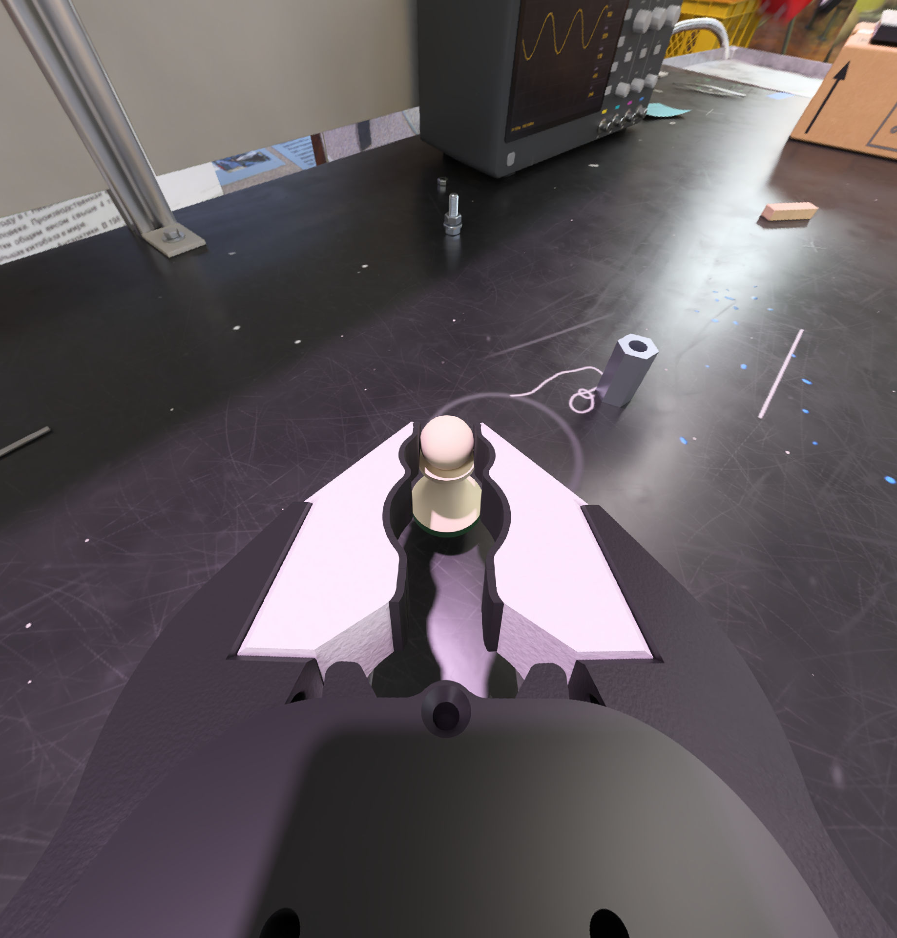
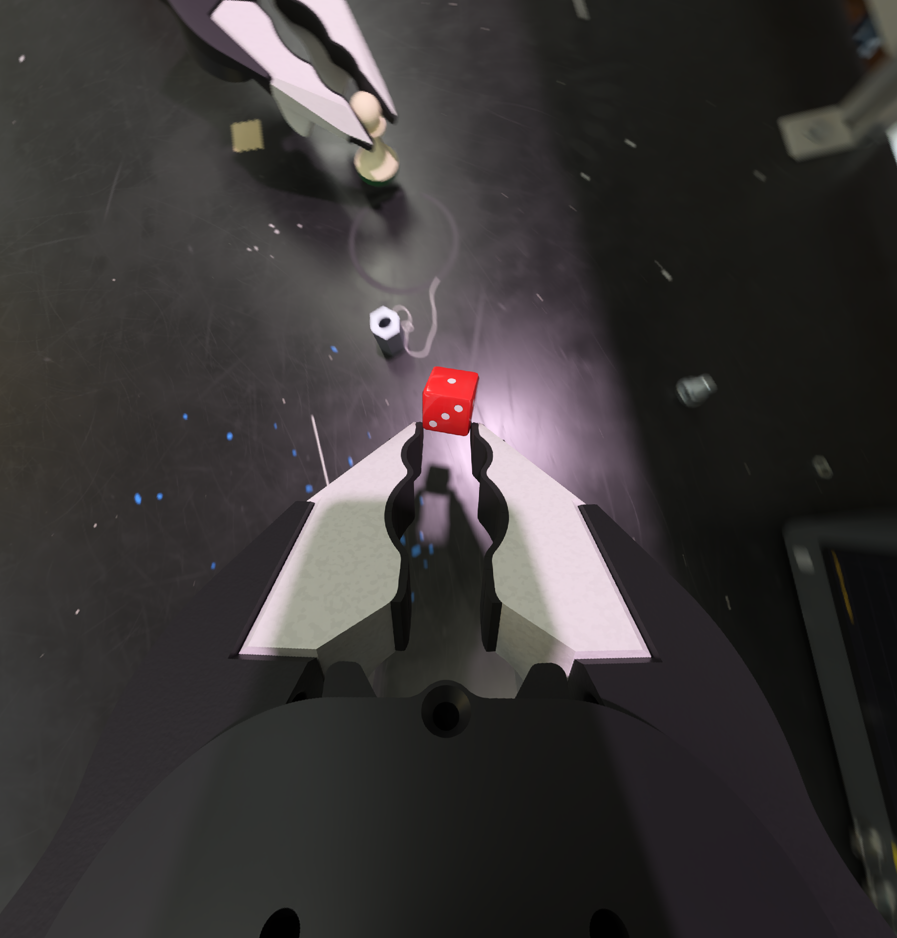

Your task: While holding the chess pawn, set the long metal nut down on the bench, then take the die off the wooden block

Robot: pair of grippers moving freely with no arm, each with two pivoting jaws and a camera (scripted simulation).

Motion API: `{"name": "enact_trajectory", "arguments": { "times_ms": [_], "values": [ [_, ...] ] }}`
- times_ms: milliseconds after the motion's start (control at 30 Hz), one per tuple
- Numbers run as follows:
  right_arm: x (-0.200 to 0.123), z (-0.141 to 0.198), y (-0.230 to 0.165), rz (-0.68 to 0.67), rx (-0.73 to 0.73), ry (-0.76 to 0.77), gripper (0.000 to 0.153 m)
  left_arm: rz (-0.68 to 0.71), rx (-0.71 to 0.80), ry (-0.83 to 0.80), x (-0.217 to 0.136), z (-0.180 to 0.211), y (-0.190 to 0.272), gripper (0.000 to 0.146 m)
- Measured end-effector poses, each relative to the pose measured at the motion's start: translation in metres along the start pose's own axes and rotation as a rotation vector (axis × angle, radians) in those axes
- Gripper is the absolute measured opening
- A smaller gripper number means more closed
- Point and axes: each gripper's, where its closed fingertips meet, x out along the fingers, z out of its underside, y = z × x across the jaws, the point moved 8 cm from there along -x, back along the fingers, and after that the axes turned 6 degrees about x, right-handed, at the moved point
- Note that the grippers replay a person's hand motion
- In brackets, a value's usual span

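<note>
My left gripper (image 1: 446, 431) is shut on the cream chess pawn (image 1: 445, 482), held upright above the dark bench (image 1: 233, 457). It also shows in the right wrist view (image 2: 372, 129) with the pawn (image 2: 377, 152). The long metal nut (image 1: 629, 370) stands upright on the bench, ahead and to the right of it, apart from both grippers; it also shows in the right wrist view (image 2: 385, 327). My right gripper (image 2: 446, 429) is shut on the red die (image 2: 450, 401), held at its fingertips above the bench. A tan wooden block (image 1: 788, 211) lies on the bench at the far right with nothing on it.
An oscilloscope (image 1: 537, 76) and a cardboard box (image 1: 862, 101) stand at the back. A bolt with a nut (image 1: 453, 215) stands mid-bench. A metal strut (image 1: 106, 127) is bolted down at the left. A white string (image 1: 563, 386) lies by the long nut. A small tan square (image 2: 247, 135) lies near the left gripper.
</note>
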Motion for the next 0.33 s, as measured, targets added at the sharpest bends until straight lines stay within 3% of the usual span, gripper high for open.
{"name": "enact_trajectory", "arguments": {
  "times_ms": [167,333],
  "values": [
    [0.096,-0.03,-0.01,-0.102,-0.089,-0.152,0.018,0.018,0.003,0.029,-0.002,-0.001,0.001,0.02],
    [0.145,-0.026,-0.003,-0.11,-0.09,-0.278,0.018,0.036,0.017,0.082,-0.007,-0.002,0.002,0.02]
  ]
}}
